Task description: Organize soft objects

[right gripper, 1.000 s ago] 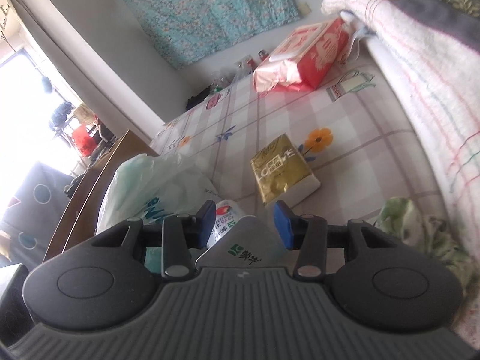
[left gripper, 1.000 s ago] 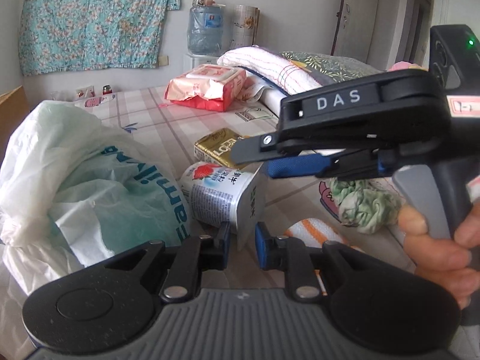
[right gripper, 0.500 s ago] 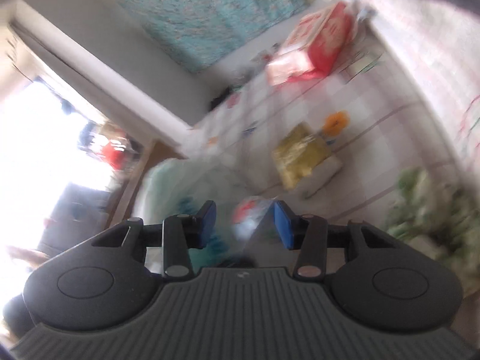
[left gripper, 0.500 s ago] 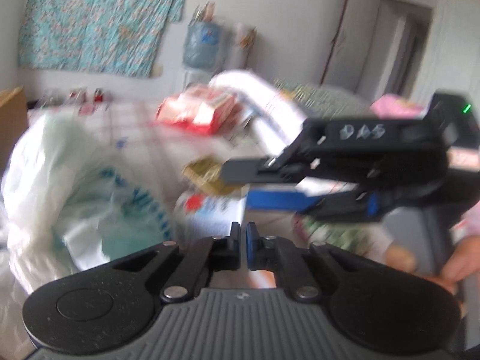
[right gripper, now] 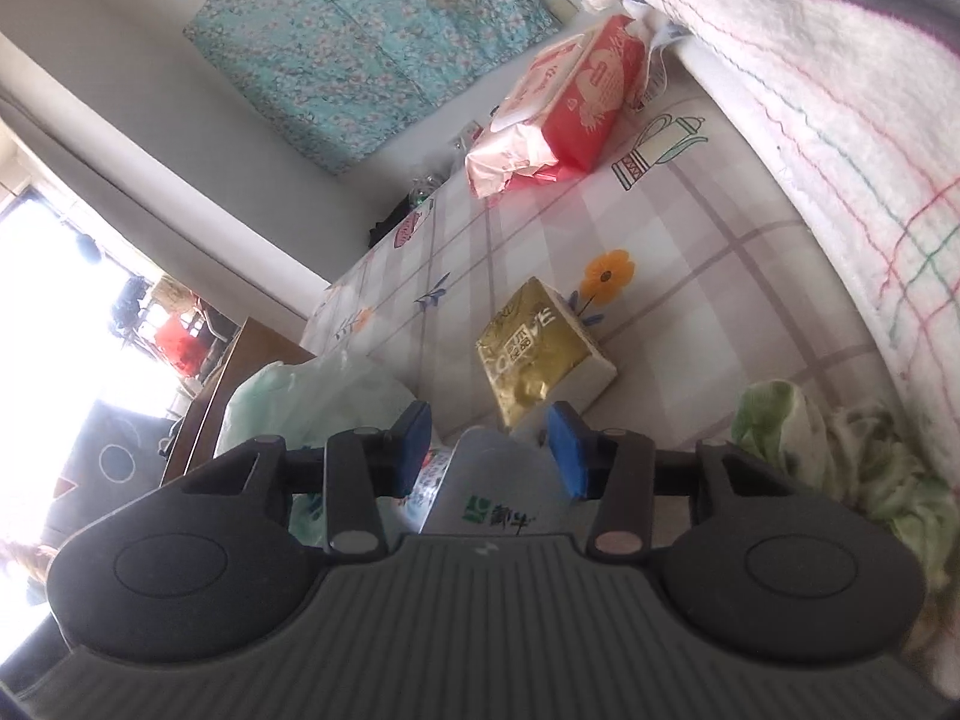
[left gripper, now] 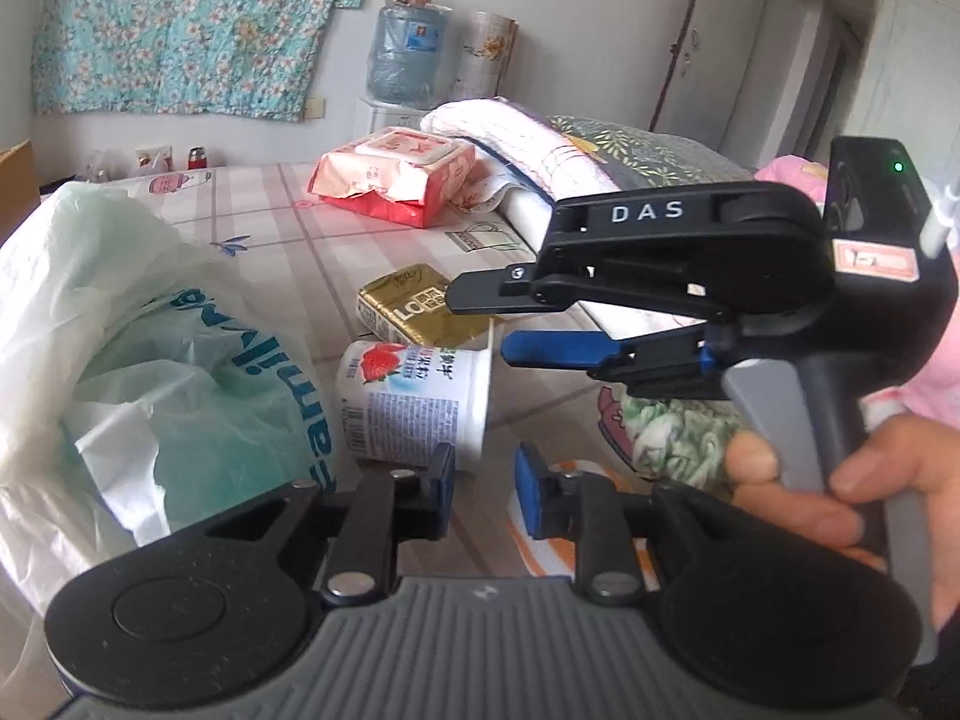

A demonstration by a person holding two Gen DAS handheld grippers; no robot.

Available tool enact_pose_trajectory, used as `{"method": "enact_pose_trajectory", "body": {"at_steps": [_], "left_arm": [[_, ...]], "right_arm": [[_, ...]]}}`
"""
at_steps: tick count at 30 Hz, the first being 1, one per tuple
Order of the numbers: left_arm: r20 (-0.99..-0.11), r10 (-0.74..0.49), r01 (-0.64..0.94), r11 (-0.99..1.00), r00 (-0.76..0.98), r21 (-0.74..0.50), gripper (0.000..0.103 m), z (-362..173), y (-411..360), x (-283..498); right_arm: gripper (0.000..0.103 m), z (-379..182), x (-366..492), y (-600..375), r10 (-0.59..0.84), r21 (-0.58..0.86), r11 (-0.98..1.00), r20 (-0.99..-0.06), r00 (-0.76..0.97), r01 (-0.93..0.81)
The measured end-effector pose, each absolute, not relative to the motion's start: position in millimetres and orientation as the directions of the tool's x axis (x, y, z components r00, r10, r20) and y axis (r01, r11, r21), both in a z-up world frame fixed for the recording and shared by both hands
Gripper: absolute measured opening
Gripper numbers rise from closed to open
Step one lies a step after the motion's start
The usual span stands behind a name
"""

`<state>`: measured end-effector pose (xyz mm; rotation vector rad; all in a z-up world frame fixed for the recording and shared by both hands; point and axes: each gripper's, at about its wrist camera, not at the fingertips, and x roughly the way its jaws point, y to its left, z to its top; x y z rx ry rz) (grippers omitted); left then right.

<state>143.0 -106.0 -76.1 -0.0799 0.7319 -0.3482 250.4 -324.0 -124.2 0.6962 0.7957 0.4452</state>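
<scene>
A: Left side first. We've got the plastic bag (left gripper: 150,360) lying open and crumpled on the checked sheet (left gripper: 288,228), mouth toward the clutter. We can't tell if anything is in it yet.

B: And our left gripper (left gripper: 483,474)?

A: Jaws are opening, nothing between the pads. It hovers just short of the yogurt cup (left gripper: 414,402), which lies on its side right beside the bag.

B: Moving right?

A: The gold tissue pack (left gripper: 414,306) is behind the cup, the red wipes pack (left gripper: 396,174) further back near the folded blanket (left gripper: 516,132). All loose on the sheet.

B: Right gripper (right gripper: 489,441)?

A: The wrist view shows the cup's foil lid (right gripper: 498,498) between its blue pads, jaws partly apart. We can't tell whether the pads press on it. The green cloth (left gripper: 678,438) is bunched under that gripper, and the orange-striped cloth (left gripper: 558,534) lies nearest us.

B: So progress?

A: Early, we'd judge. Everything we see sits outside the bag, and both cloths are untouched.
</scene>
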Motion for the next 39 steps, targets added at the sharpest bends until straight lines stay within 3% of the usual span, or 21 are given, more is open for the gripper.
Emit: {"method": "enact_pose_trajectory", "body": {"at_steps": [7,9,12,18,25,29,32,35,39], "left_arm": [[-0.684,-0.336,0.233,0.942,0.647,-0.243,0.022,-86,-102,160],[-0.694,-0.339,0.218,0.941,0.635,-0.259,0.016,-89,-101,161],[-0.692,-0.359,0.201,0.932,0.626,-0.302,0.01,-90,-96,163],[-0.676,-0.421,0.229,0.905,0.604,-0.359,0.009,-80,-92,153],[-0.639,-0.48,0.246,0.872,0.601,-0.424,0.009,-64,-79,139],[-0.613,-0.498,0.268,0.861,0.614,-0.431,0.009,-53,-75,140],[-0.62,-0.503,0.27,0.859,0.602,-0.435,0.009,-52,-75,142],[-0.626,-0.512,0.284,0.855,0.588,-0.433,0.011,-52,-75,138],[-0.625,-0.533,0.33,0.845,0.57,-0.42,0.03,-49,-73,127]], "right_arm": [[0.051,-143,275,-308,0.648,0.728,0.674,-0.504,0.57,-0.122],[0.052,-144,274,-304,0.643,0.713,0.688,-0.513,0.569,-0.135],[0.052,-142,271,-305,0.65,0.713,0.686,-0.514,0.559,-0.142],[0.057,-128,256,-311,0.682,0.733,0.659,-0.486,0.547,-0.171],[0.056,-113,240,-317,0.685,0.751,0.644,-0.479,0.549,-0.148],[0.048,-110,235,-318,0.727,0.794,0.59,-0.445,0.523,-0.146],[0.044,-110,235,-311,0.71,0.773,0.619,-0.473,0.522,-0.141],[0.039,-113,237,-305,0.69,0.757,0.643,-0.509,0.515,-0.113],[0.037,-114,237,-304,0.682,0.752,0.652,-0.523,0.511,-0.101]]}}
